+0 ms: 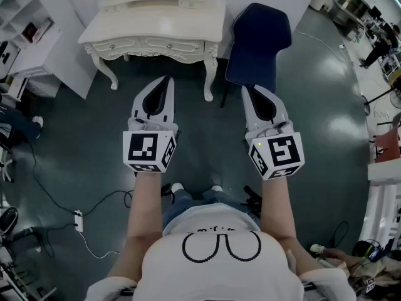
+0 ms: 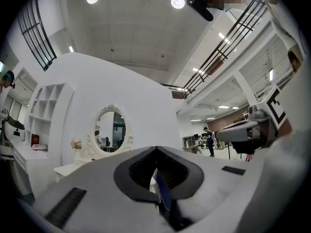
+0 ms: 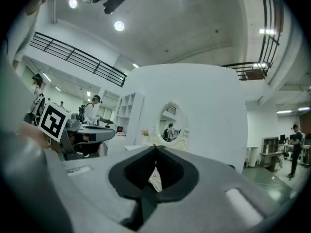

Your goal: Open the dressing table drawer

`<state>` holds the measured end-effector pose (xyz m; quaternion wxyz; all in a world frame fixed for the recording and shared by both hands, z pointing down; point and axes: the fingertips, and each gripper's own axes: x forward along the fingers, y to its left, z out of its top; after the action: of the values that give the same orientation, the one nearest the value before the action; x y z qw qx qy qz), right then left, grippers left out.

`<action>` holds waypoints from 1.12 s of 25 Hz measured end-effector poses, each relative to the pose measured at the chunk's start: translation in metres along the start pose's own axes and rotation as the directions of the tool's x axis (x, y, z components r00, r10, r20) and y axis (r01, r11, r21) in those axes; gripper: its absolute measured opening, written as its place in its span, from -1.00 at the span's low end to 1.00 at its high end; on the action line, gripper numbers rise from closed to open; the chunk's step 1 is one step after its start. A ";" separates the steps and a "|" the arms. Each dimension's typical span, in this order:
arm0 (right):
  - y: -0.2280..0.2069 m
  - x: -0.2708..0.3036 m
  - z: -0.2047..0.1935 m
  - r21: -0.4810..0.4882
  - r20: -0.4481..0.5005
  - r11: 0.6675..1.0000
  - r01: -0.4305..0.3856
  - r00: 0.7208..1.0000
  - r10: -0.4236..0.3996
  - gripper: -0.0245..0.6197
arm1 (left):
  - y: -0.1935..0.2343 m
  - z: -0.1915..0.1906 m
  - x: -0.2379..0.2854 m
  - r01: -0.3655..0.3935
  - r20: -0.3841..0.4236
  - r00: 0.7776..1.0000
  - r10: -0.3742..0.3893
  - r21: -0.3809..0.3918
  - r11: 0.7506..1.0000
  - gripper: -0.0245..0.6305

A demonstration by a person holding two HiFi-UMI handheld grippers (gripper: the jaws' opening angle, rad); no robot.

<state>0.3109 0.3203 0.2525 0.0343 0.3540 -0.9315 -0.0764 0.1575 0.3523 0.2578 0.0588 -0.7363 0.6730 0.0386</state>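
The white ornate dressing table [image 1: 153,27] stands at the top of the head view, its drawer front [image 1: 160,43] closed. Both grippers hover over the floor short of it, touching nothing. My left gripper [image 1: 166,80] points at the table's front with its jaws shut and empty. My right gripper [image 1: 245,89] is level with it, just right of the table leg, also shut and empty. In the left gripper view the jaws [image 2: 155,149] meet below the oval mirror [image 2: 111,130]. The right gripper view shows its jaws [image 3: 156,148] closed under the same mirror [image 3: 171,125].
A dark blue chair [image 1: 257,42] stands right of the table, just beyond my right gripper. A white shelf unit [image 1: 31,30] is at the left. Cables and a power strip [image 1: 78,219] lie on the floor at the lower left. Other people stand in the hall behind.
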 end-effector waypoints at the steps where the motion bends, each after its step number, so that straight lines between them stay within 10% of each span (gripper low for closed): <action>1: -0.003 -0.005 -0.001 -0.008 0.005 1.000 -0.007 1.000 0.007 -0.93 | -0.006 0.001 0.001 -0.006 0.002 1.000 0.005 0.003 1.000 -0.93; 14: -0.049 -0.012 -0.030 0.004 0.013 0.998 -0.062 0.998 0.062 -0.93 | -0.044 -0.010 0.029 -0.059 -0.019 0.998 0.060 0.054 0.997 -0.93; 28: -0.078 0.142 -0.047 0.018 -0.001 0.999 -0.045 0.999 0.045 -0.93 | 0.082 -0.041 0.140 -0.095 -0.007 0.995 0.095 0.025 0.995 -0.93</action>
<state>0.2613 0.1630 0.2870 0.0338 0.3333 -0.9398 -0.0670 0.0874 0.2017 0.2763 0.0630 -0.7028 0.7079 0.0302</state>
